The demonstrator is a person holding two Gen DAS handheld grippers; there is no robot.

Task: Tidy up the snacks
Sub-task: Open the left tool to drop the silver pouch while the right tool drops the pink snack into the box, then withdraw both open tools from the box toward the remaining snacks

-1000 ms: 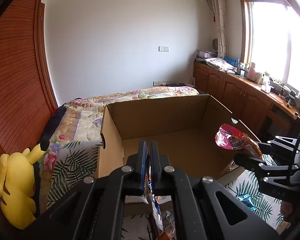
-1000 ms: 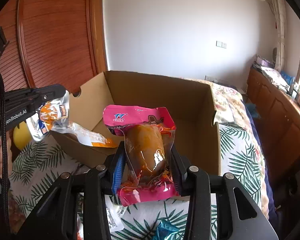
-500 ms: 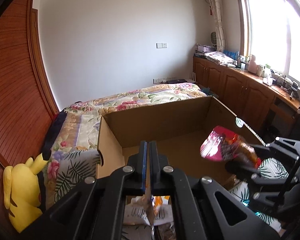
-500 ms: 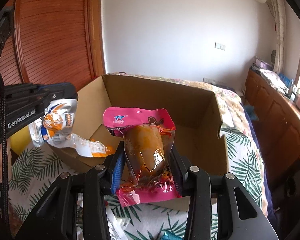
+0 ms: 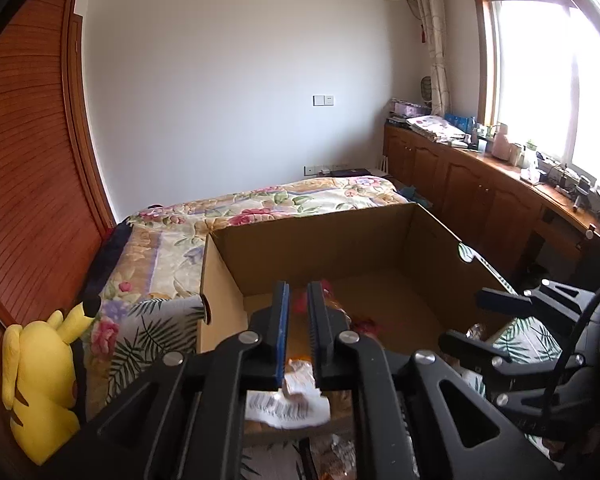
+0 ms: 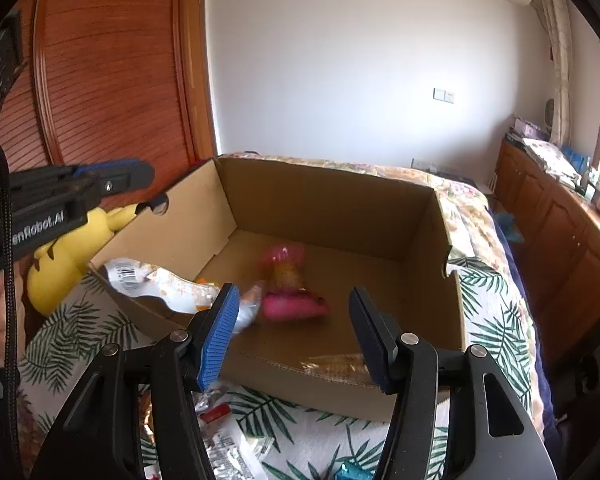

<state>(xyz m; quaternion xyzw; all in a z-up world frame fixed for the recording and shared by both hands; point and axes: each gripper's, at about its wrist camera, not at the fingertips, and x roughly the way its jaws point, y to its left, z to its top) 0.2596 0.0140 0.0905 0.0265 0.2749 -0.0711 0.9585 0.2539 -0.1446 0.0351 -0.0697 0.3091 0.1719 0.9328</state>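
Left gripper (image 5: 298,320) stood slightly parted and empty, its white-and-orange packet (image 6: 156,284) draped over the cardboard box's (image 6: 332,212) near-left rim; right gripper (image 6: 294,332) gaped wide, the pink snack bag (image 6: 288,284) blurred inside the box.

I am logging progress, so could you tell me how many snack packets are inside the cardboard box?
2: a pink packet on the cardboard box floor, blurred, and a white packet at its left wall. Others may be hidden.
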